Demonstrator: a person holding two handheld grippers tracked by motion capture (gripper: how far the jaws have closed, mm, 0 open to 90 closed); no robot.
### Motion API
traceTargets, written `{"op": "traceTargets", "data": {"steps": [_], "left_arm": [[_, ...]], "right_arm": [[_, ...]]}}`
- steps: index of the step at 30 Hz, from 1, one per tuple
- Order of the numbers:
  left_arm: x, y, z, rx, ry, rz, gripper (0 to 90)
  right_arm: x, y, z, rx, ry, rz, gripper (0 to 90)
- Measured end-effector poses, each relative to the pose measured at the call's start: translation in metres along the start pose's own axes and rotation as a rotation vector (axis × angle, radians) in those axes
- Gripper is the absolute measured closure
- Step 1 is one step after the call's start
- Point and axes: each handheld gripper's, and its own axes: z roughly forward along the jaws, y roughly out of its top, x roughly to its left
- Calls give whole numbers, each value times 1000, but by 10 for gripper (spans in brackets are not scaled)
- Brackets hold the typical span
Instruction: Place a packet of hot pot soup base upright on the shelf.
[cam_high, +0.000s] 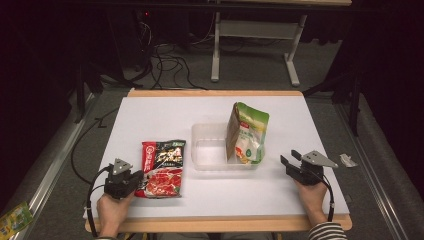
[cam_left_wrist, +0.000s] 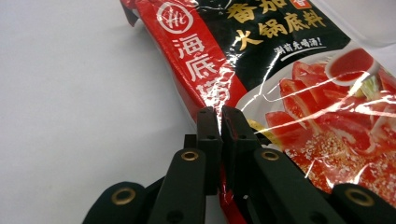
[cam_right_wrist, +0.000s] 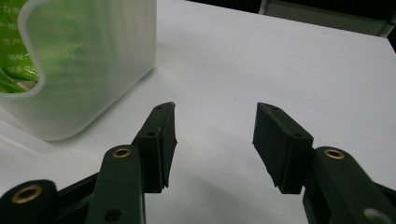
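**Operator:** On the white table, working from largest item to smallest: a clear plastic bin sits near the centre, with a green pouch standing upright against its right-hand wall. Left of the bin, apart from it, lies the red soup-base packet, flat on the surface near the front edge.

**Checker:** State of your tools?

**Operator:** My left gripper is clamped on the packet. In the left gripper view its pads are pressed together over the sealed red side edge of the packet, with film pinched between them. My right gripper rests on the table to the right of the bin; in the right gripper view its jaws stand wide apart with nothing between them, and the bin wall is just ahead and to one side.

**Checker:** Handling characteristics of the packet?

**Operator:** I judge it soft and limp: glossy, wrinkled film, likely slippery, with a filling that will sag once lifted. It looks moderately heavy for its size. The flat seam along the edge is the correct hold, since it gives the pads flat, firm film. Gripping over the filled middle would risk squeezing or slipping. Expect the packet to hang and swing from the seam.
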Motion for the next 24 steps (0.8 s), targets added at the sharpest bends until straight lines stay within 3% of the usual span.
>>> {"op": "traceTargets", "data": {"steps": [16, 20, 22, 24], "left_arm": [[-35, -7, -14, 46, -37, 9, 876], [-35, -4, -14, 59, -42, 26, 862], [-32, -1, -15, 37, -41, 36, 852], [-28, 4, -14, 0, -53, 49, 784]], "right_arm": [[0, 0, 0, -3, -2, -5, 493], [0, 0, 0, -1, -1, 2, 492], [0, 0, 0, -1, 0, 6, 492], [0, 0, 0, -3, 0, 4, 492]]}}
